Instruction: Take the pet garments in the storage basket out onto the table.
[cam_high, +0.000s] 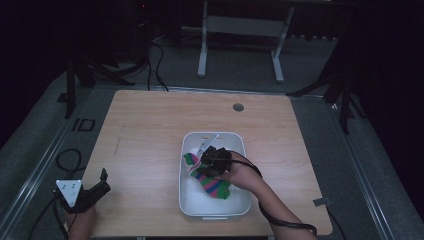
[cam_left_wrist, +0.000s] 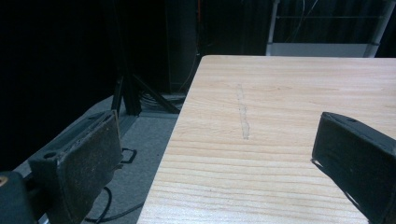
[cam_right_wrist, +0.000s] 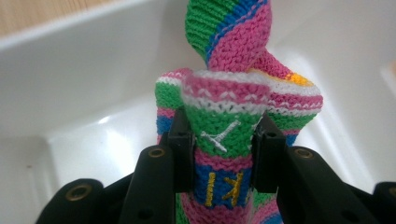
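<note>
A striped knit sock (cam_right_wrist: 236, 93) in pink, green, blue and white lies in a white tub (cam_high: 239, 145), which serves as the landmark here. In the high view the sock (cam_high: 212, 184) spreads across the tub's floor, from its left wall toward the near middle. The right tongs (cam_right_wrist: 223, 140) grip a bunched fold of the sock between their two black jaws, which press on either side of a green band; yellow letters show on a blue band just below. The rest of the sock twists upward beyond the jaws, against the tub's far wall. In the high view the right tongs (cam_high: 215, 161) sit inside the tub, above the sock, with the right hand (cam_high: 240, 172) reaching in over the tub's right side.

The tub stands on a wooden bench (cam_high: 145, 130), slightly right of its centre and toward its near edge. The left tongs (cam_high: 97, 187) rest well left of the tub at the bench's near left corner, jaws wide apart and holding nothing. Between those jaws the bare bench (cam_left_wrist: 280, 116) shows a pale scuff mark (cam_left_wrist: 243, 116).
</note>
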